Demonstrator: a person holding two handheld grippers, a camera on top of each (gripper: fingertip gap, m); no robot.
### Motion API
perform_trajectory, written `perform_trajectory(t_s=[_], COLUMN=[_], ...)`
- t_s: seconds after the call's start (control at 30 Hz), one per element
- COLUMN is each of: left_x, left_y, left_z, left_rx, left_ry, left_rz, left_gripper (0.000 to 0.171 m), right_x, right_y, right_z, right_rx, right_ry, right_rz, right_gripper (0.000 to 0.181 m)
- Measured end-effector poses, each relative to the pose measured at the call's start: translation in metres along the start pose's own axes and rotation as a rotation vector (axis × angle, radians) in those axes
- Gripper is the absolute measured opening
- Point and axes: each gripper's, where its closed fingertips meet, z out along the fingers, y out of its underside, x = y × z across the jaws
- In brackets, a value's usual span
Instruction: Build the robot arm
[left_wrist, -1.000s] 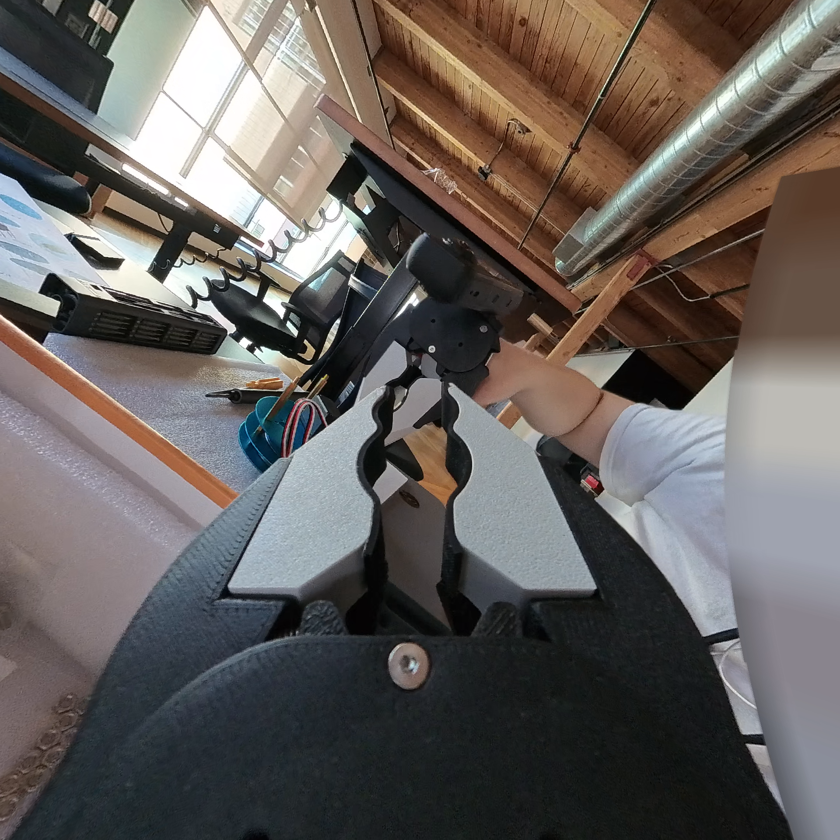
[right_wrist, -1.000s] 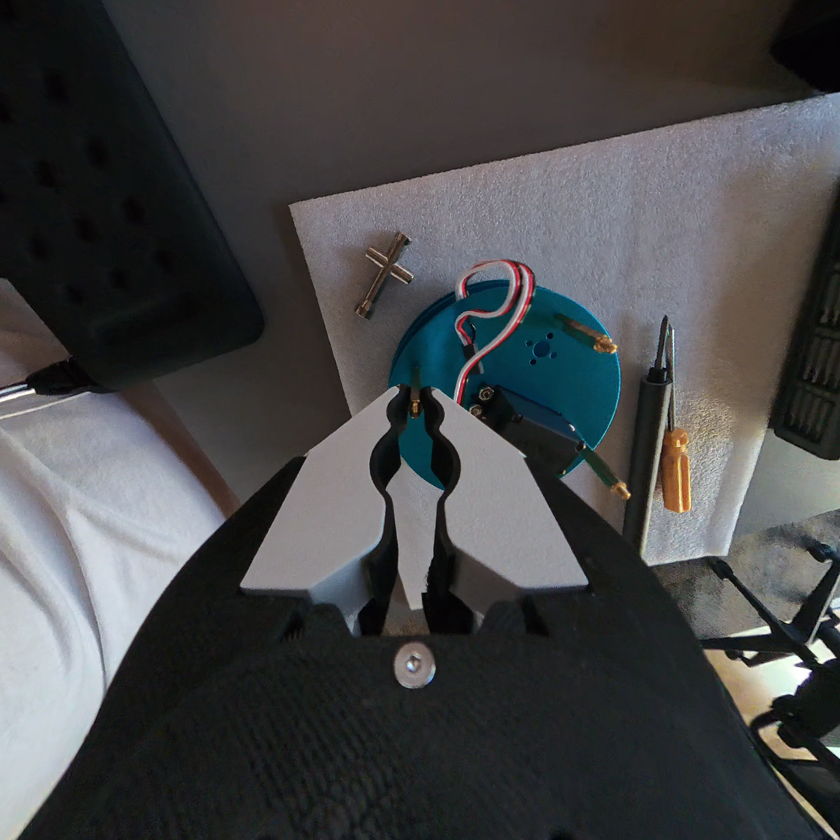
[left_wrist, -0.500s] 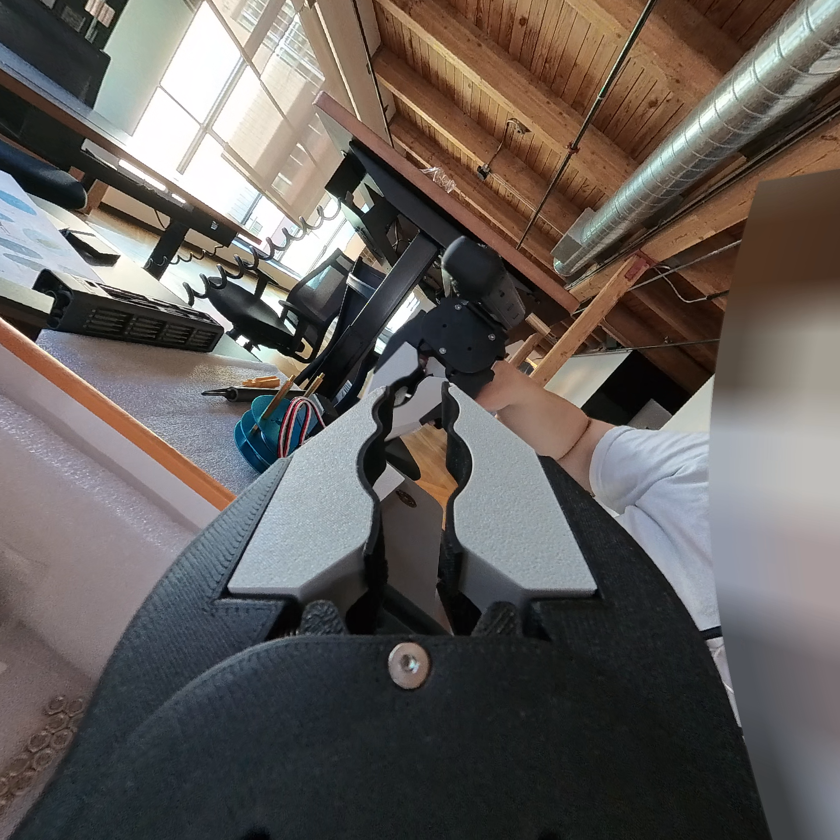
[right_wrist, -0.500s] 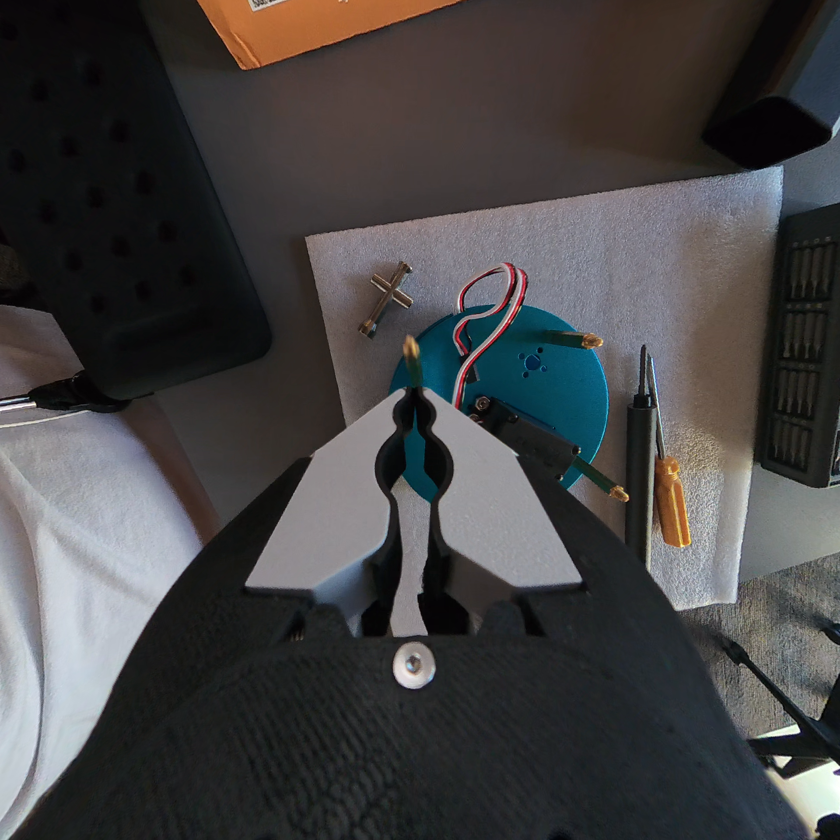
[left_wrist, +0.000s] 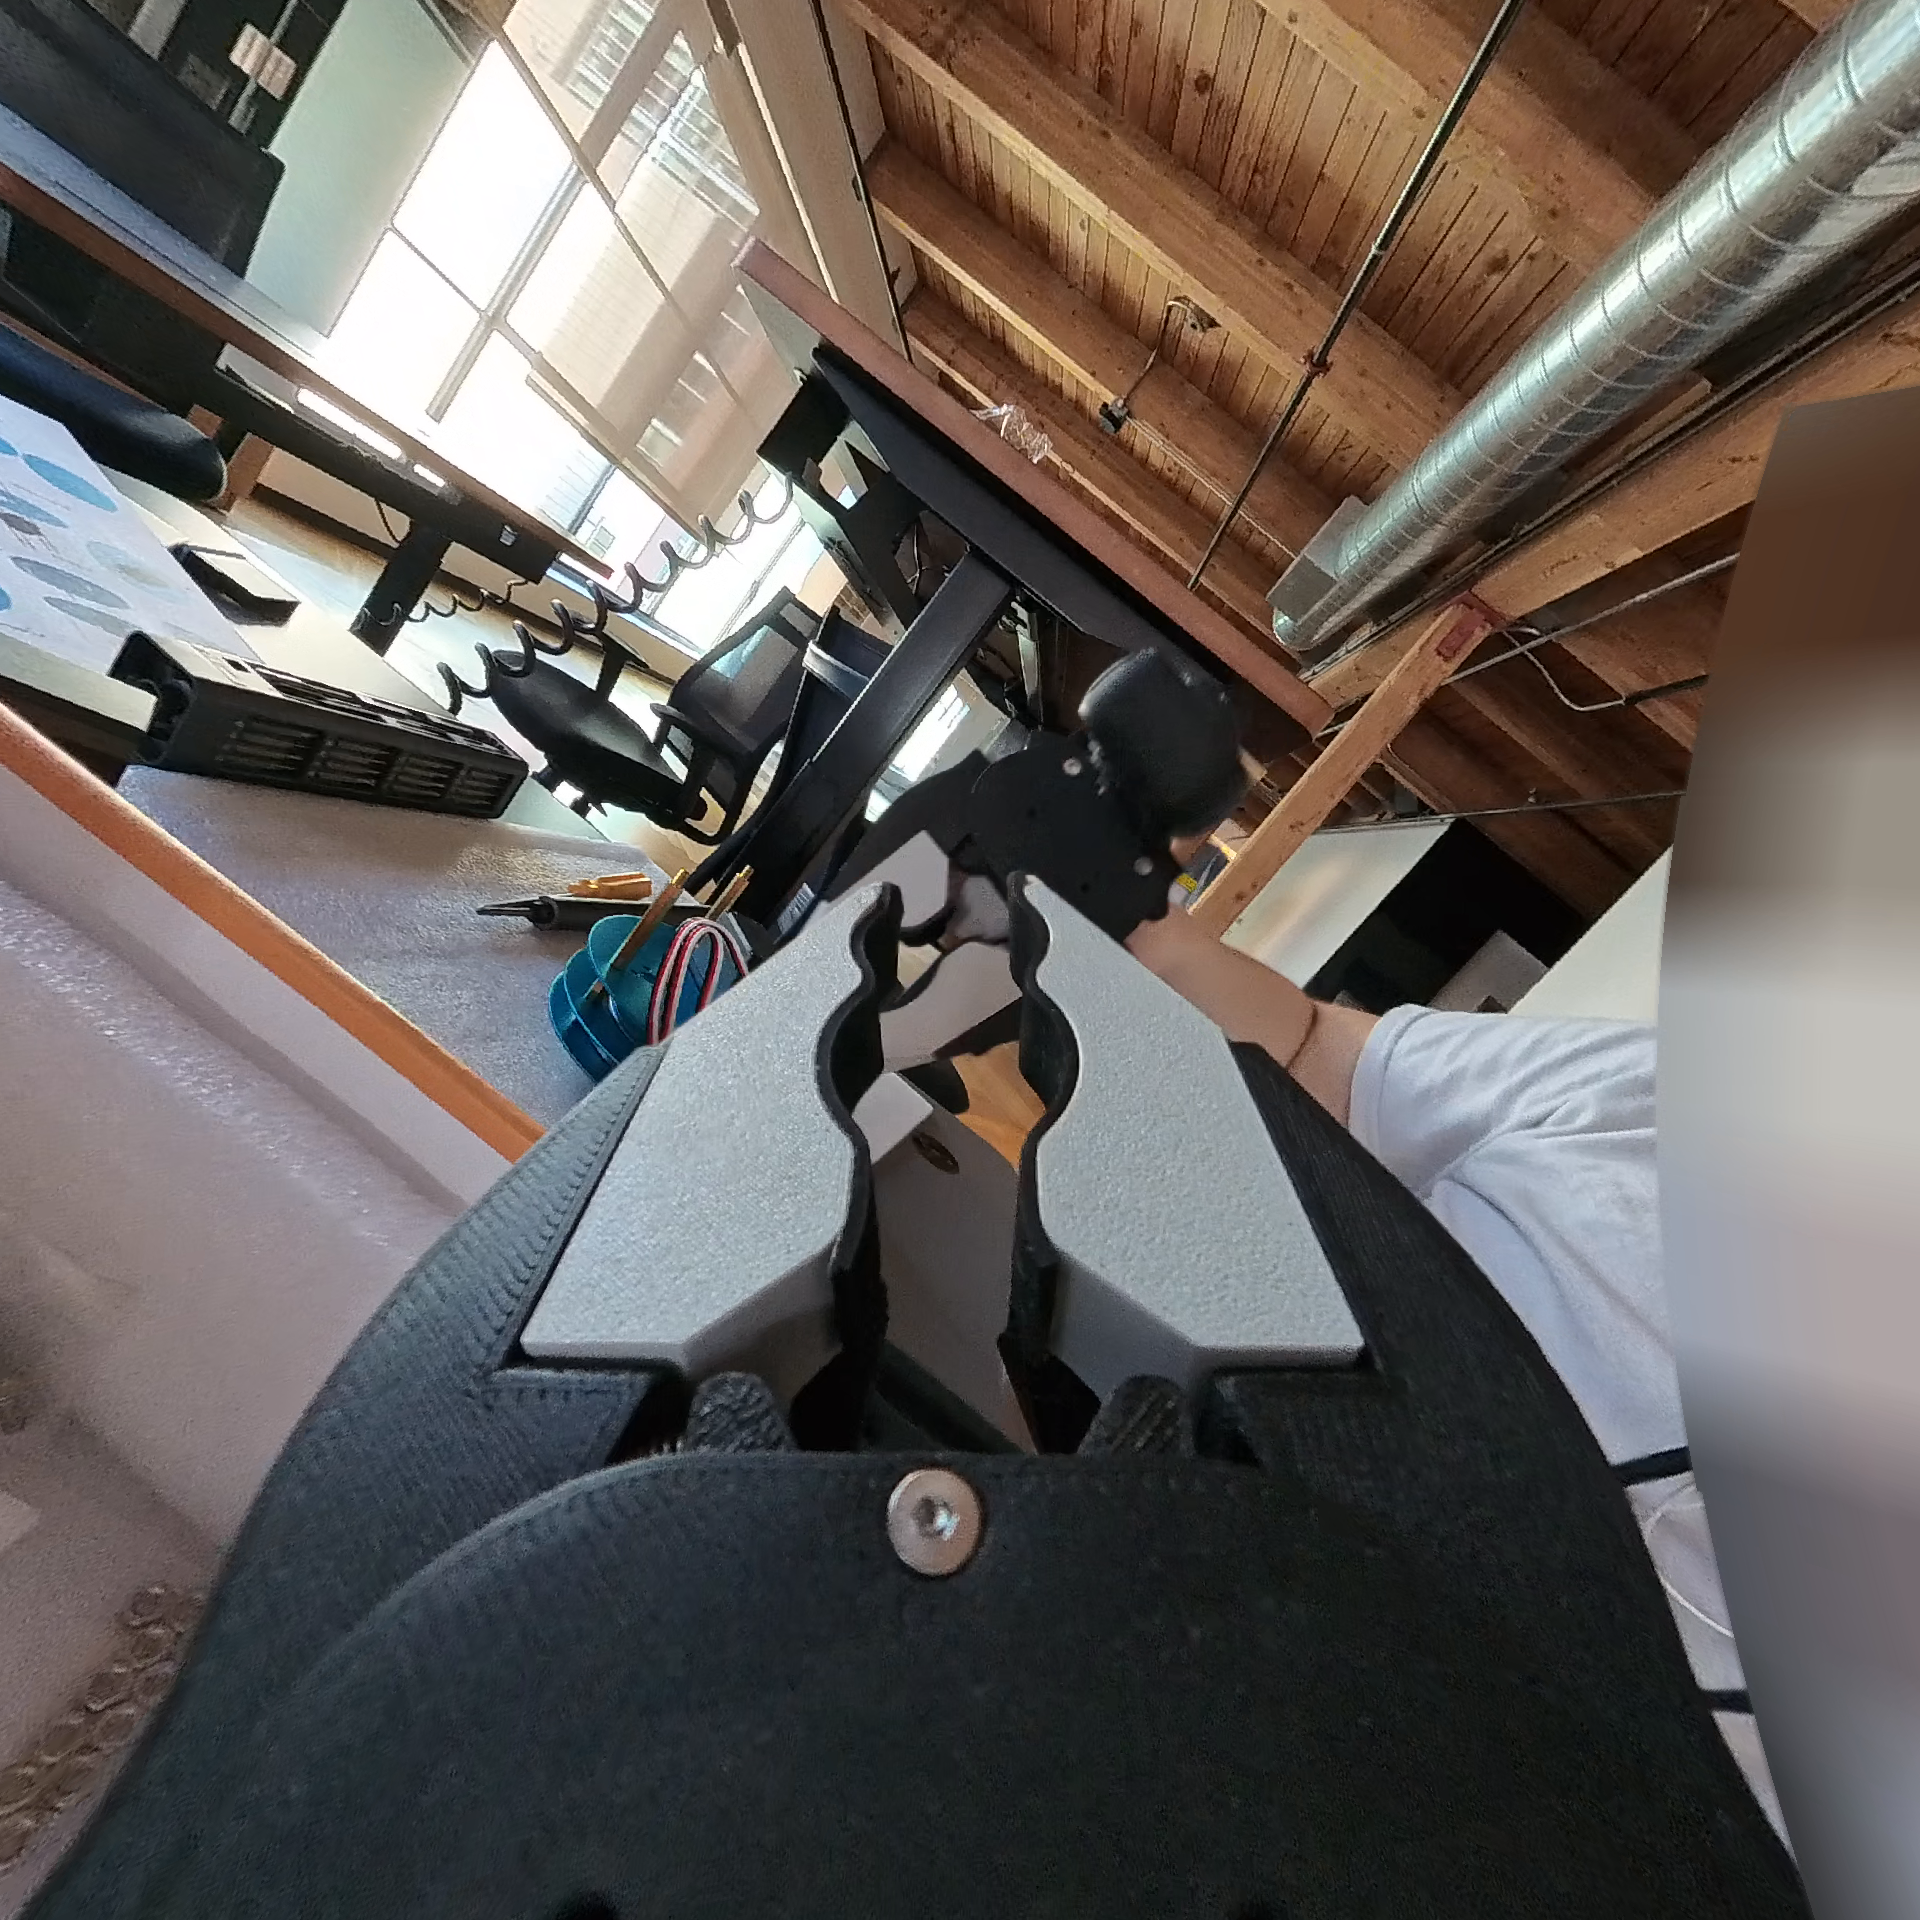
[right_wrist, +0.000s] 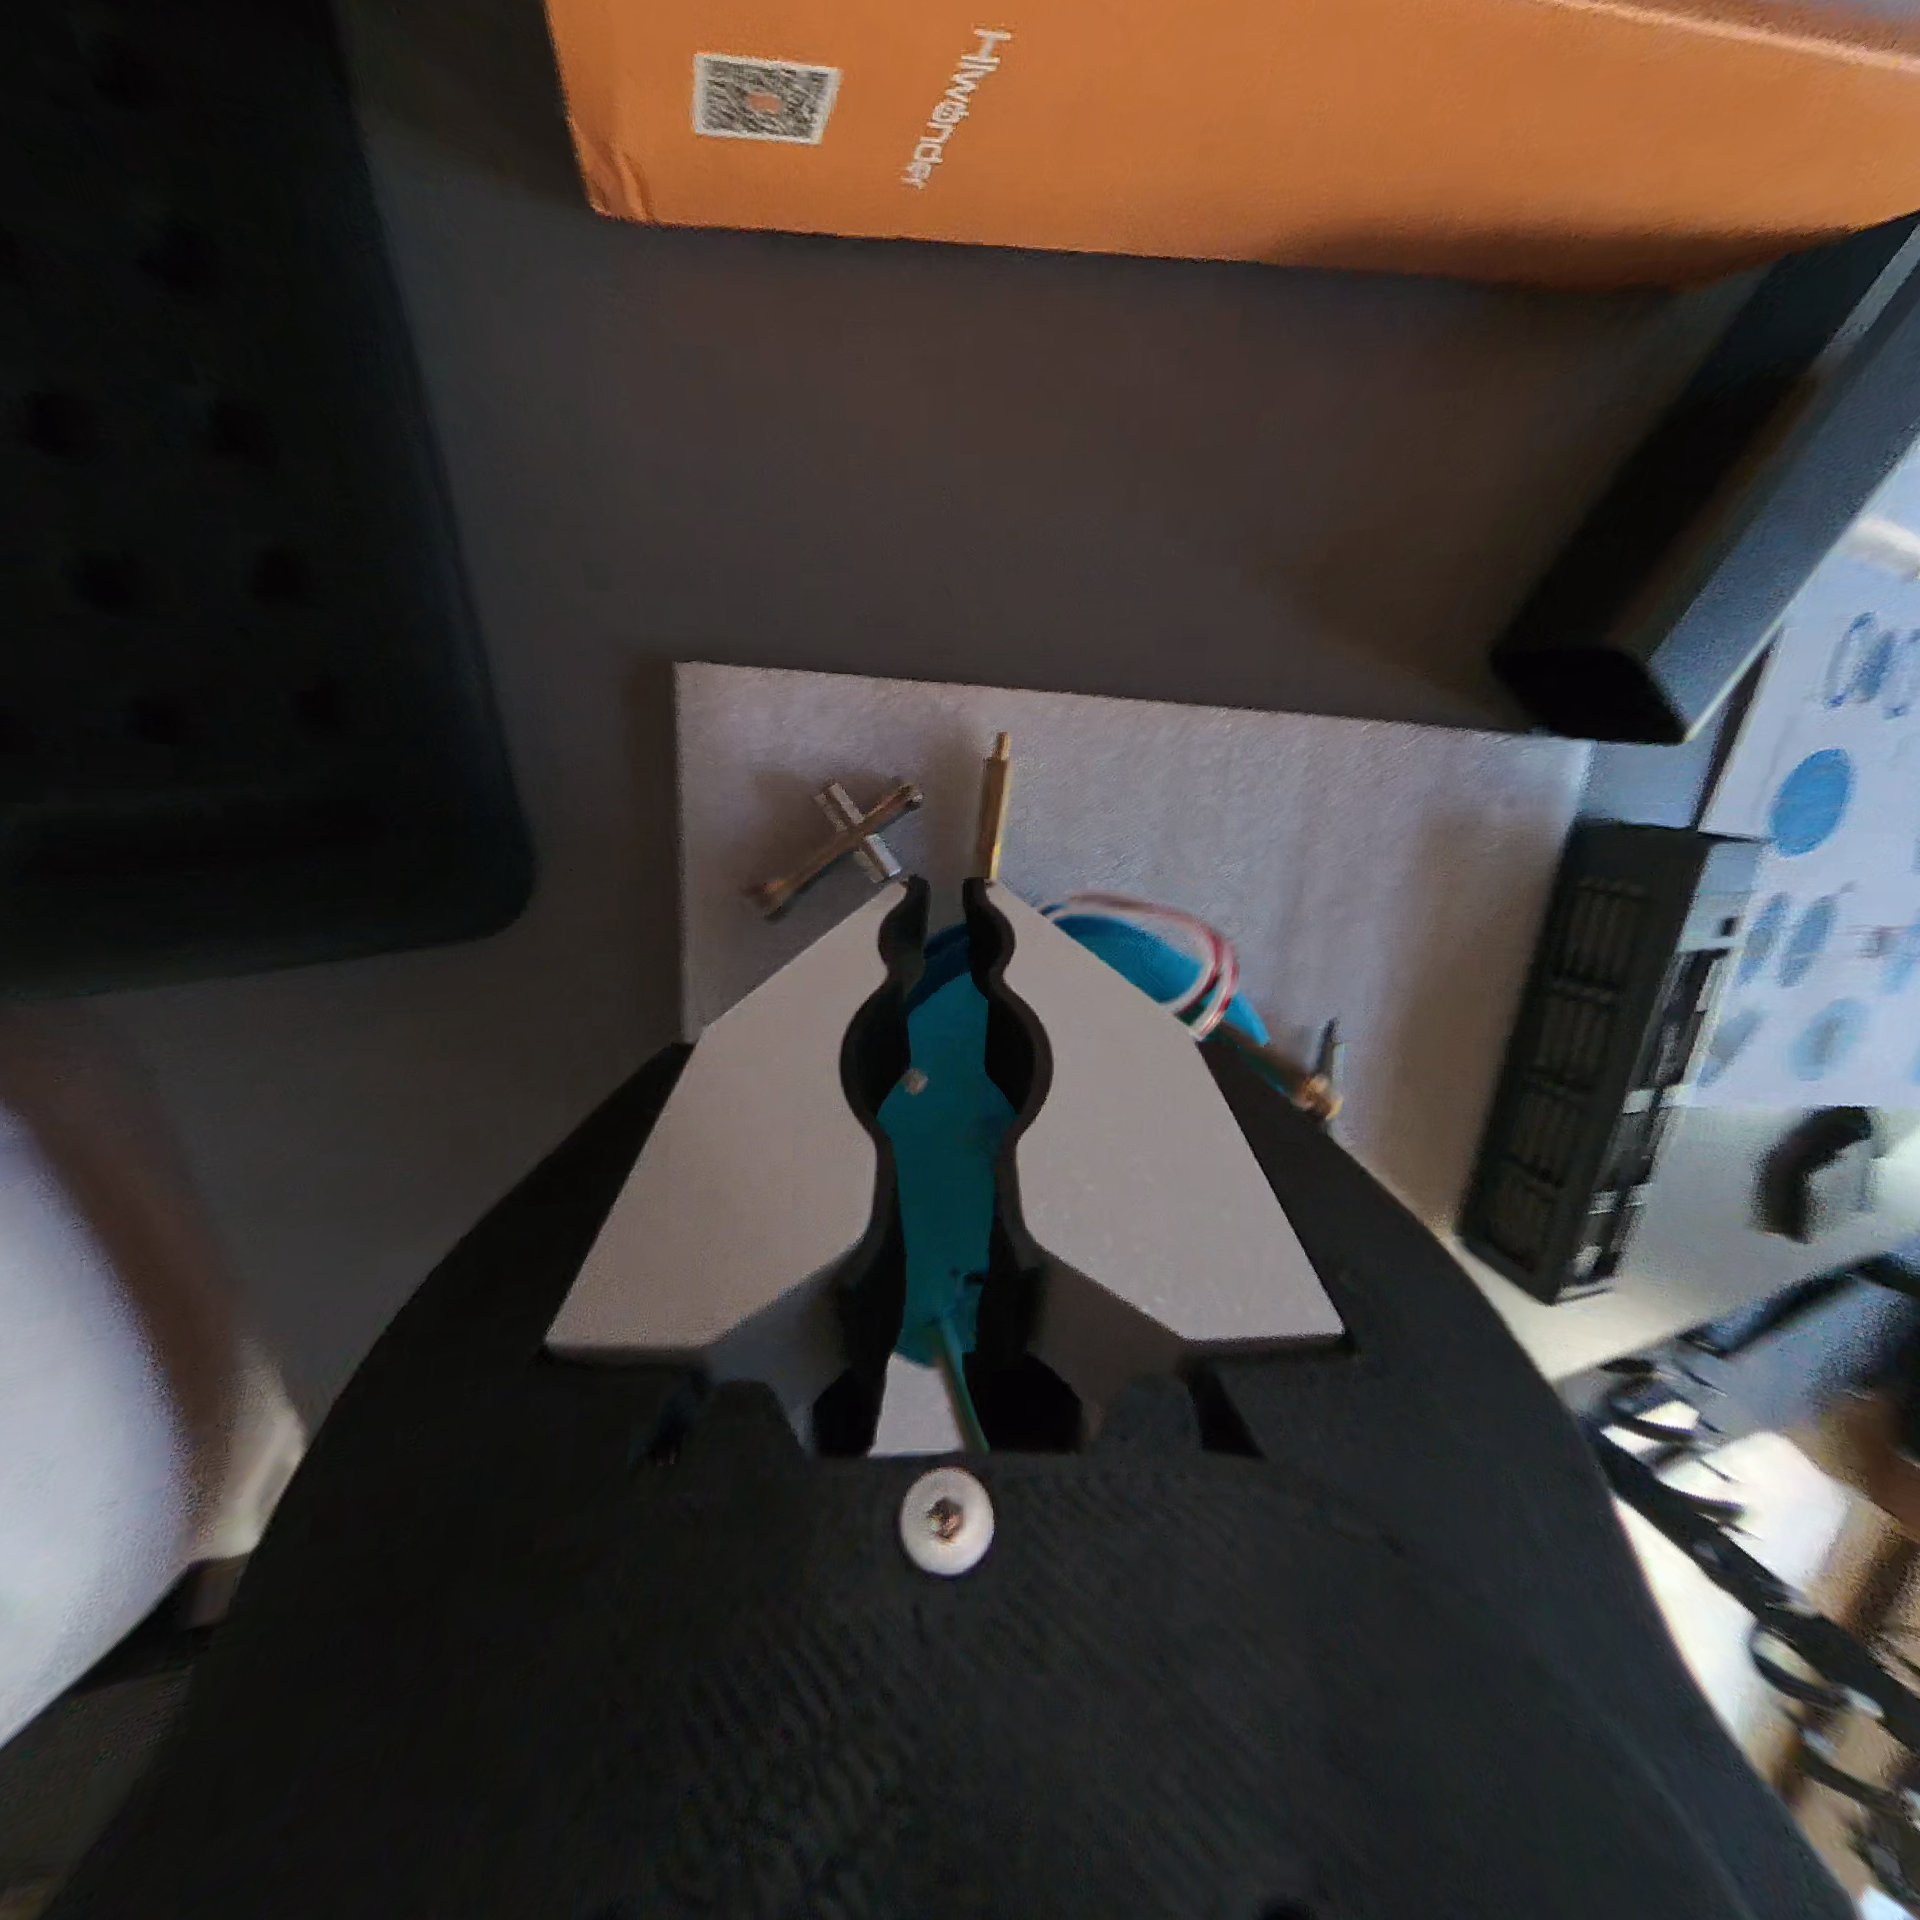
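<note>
My right gripper (right_wrist: 942, 891) hangs low over a blue disc (right_wrist: 940, 1122) that lies on a white foam sheet (right_wrist: 1299, 810). Its jaws are nearly together, and a brass standoff (right_wrist: 994, 805) sticks out from the tips with its lower end hidden. Red, white and black wires (right_wrist: 1195, 956) loop over the disc. My left gripper (left_wrist: 951, 902) is open and empty, raised and pointing across the room. In its view a hand holds the right gripper (left_wrist: 1091, 821) to the right of the disc (left_wrist: 592, 1013), which carries two slanting standoffs (left_wrist: 649, 930).
A metal cross wrench (right_wrist: 842, 842) lies left of the disc. An orange cardboard box (right_wrist: 1247, 114), a black perforated case (right_wrist: 208, 520) and a black bit holder (right_wrist: 1600, 1049) surround the foam. Screwdrivers (left_wrist: 561, 909) lie beyond the disc. A foam-lined box with an orange rim (left_wrist: 260, 935) is at left. There is about 15 cm between the tips of the two grippers. The metal cross wrench (right_wrist: 842, 842) lies some 4 cm from my right tips, 20 cm from my left tips.
The right wrist view has tilted from looking straight down to looking forward, and the standoff at the tips now shows over the foam past the disc's edge. The left gripper has barely moved.
</note>
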Motion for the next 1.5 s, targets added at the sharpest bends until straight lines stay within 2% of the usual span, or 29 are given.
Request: perform_trajectory(t_s=[0.1,0.27,0.43,0.5,0.57,0.63,0.73,0.87,0.97,1.1,1.17,1.37,1.47,1.5], left_x=[0.001,0.0,0.002,0.001,0.002,0.005,0.011,0.015,0.017,0.016,0.017,0.022,0.019,0.02], left_y=[-0.004,-0.018,-0.037,-0.045,-0.051,-0.056,-0.056,-0.023,0.0,0.025,0.035,0.057,0.062,0.063], left_z=[-0.003,-0.015,-0.035,-0.044,-0.053,-0.059,-0.057,-0.027,-0.004,0.022,0.032,0.057,0.063,0.064], left_rx=[0.012,0.07,0.154,0.188,0.214,0.235,0.229,0.019,-0.074,-0.159,-0.195,-0.28,-0.292,-0.3], left_ry=[-0.02,-0.073,-0.105,-0.128,-0.144,-0.143,-0.126,-0.099,-0.059,-0.021,-0.002,0.059,0.063,0.073], left_rz=[0.019,0.051,0.075,0.091,0.107,0.122,0.163,0.265,0.27,0.235,0.238,0.229,0.226,0.212], left_gripper=[0.018,0.017,0.018,0.018,0.018,0.019,0.023,0.031,0.03,0.027,0.022,0.022,0.0,0.0], right_x=[0.007,0.01,0.01,0.008,0.008,0.008,0.016,0.02,0.017,0.008,0.005,-0.003,-0.004,-0.004], right_y=[-0.002,-0.003,-0.002,-0.001,-0.002,-0.015,-0.051,-0.073,-0.07,-0.062,-0.057,-0.048,-0.045,-0.044], right_z=[0.023,0.048,0.057,0.056,0.054,0.046,0.01,-0.058,-0.095,-0.114,-0.114,-0.115,-0.115,-0.115], right_rx=[-0.121,-0.233,-0.277,-0.293,-0.277,-0.165,0.15,0.565,0.772,0.899,0.919,0.947,0.959,0.962], right_ry=[-0.005,-0.061,-0.108,-0.143,-0.149,-0.16,-0.16,-0.255,-0.355,-0.415,-0.402,-0.407,-0.413,-0.414], right_rz=[-0.06,-0.067,-0.016,0.018,0.023,0.062,0.215,0.473,0.608,0.677,0.675,0.708,0.73,0.738], right_gripper=[0.017,0.017,0.016,0.005,0.005,0.005,0.005,0.005,0.005,0.004,0.005,0.004,0.004,0.004])
